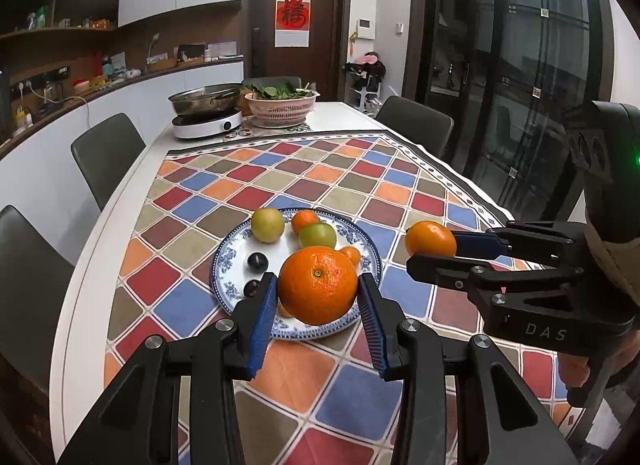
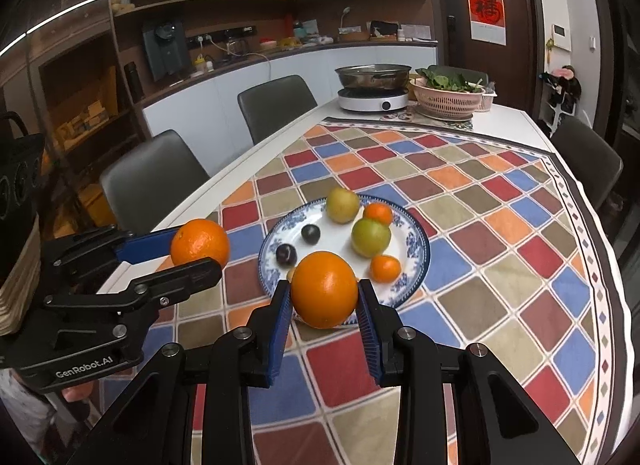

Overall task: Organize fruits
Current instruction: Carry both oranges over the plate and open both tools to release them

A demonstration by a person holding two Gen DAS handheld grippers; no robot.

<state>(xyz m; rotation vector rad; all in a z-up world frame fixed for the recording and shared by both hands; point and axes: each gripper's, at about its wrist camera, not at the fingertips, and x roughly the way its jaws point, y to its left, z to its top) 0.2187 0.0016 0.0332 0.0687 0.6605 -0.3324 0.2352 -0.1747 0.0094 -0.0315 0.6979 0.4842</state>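
Note:
My left gripper [image 1: 318, 280] is shut on a large orange [image 1: 317, 297], held in the air over the near rim of a blue-and-white plate [image 1: 240, 249]. To its right, my right gripper [image 1: 430, 245] is shut on a smaller orange [image 1: 431, 237] beside the plate. The right wrist view shows this gripper [image 2: 323, 285] clamping its orange [image 2: 324, 297] above the plate [image 2: 336, 233], with the left gripper [image 2: 198, 249] and its orange [image 2: 200, 241] at the left. The plate carries two greenish fruits, two small oranges and two dark plums.
A chequered tablecloth [image 1: 280, 185] covers the white table. At the far end stand an induction cooker with a steel pan [image 1: 206, 103] and a pink colander of greens [image 1: 282, 103]. Grey chairs [image 1: 106, 153] line both sides, and a glass door is on the right.

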